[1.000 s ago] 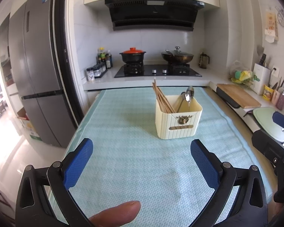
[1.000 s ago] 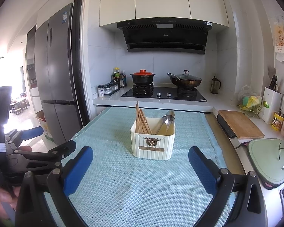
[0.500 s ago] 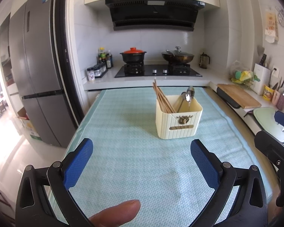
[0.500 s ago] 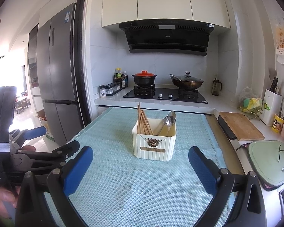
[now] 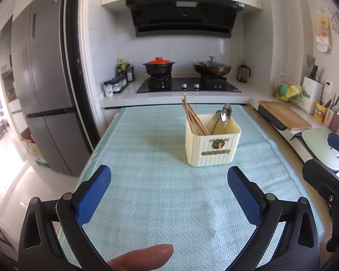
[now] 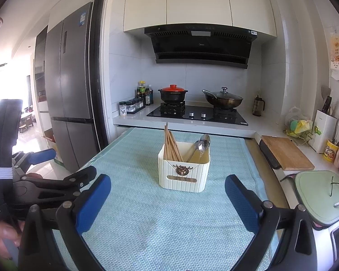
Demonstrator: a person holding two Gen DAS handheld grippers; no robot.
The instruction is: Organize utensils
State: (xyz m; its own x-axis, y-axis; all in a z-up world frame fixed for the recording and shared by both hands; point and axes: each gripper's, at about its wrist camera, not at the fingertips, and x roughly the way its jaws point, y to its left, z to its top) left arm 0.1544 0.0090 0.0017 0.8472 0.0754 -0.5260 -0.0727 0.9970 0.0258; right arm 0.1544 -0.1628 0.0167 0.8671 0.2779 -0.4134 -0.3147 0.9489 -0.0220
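Looking ahead along both tools, you have the holder (image 5: 212, 143) dead ahead on the mat (image 5: 160, 203) covering the worktop. It sits right of centre for your left tool (image 5: 168, 194) and nearly centred for your right tool (image 6: 167, 197), so the right looks better lined up. Both tools gape wide and carry nothing. Chopsticks (image 5: 193, 118) stand in the holder's left compartment, leaning left; the spoon (image 5: 226, 113) stands in the right one, bowl up. No loose utensil shows on the mat, so the sorting looks done. The holder's front plate carries no readable writing; the fridge sticker (image 6: 83, 19) is too small to read.
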